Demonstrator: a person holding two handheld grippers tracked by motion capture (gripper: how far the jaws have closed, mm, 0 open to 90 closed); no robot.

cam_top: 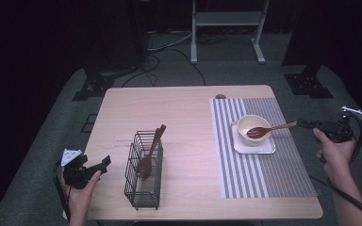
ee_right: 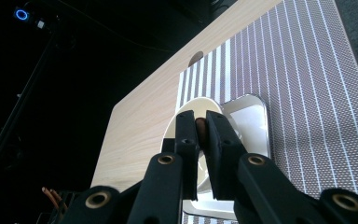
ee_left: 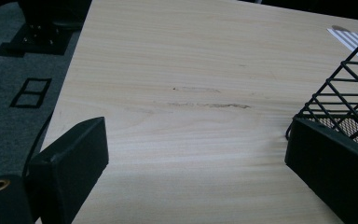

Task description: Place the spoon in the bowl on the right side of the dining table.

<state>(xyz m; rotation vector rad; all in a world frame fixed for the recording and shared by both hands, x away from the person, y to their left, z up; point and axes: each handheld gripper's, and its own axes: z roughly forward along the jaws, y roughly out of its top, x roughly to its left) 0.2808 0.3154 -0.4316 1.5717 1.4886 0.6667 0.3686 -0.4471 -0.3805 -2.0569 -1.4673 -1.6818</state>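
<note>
Wooden spoon is clamped by right gripper, bowl-end in cream bowl at table's 3 o'clock. Left gripper is held wide, empty. Next judged: spoon released or lifted.

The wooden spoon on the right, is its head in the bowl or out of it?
In. The wooden spoon has its head inside the bowl, its handle slanting out over the rim to the right hand-held gripper, shut on its end.

Both grippers are black — the left gripper carries a grey three-cornered plate, the right gripper shows brass-ringed screw holes, and dark cables trail from each.
</note>
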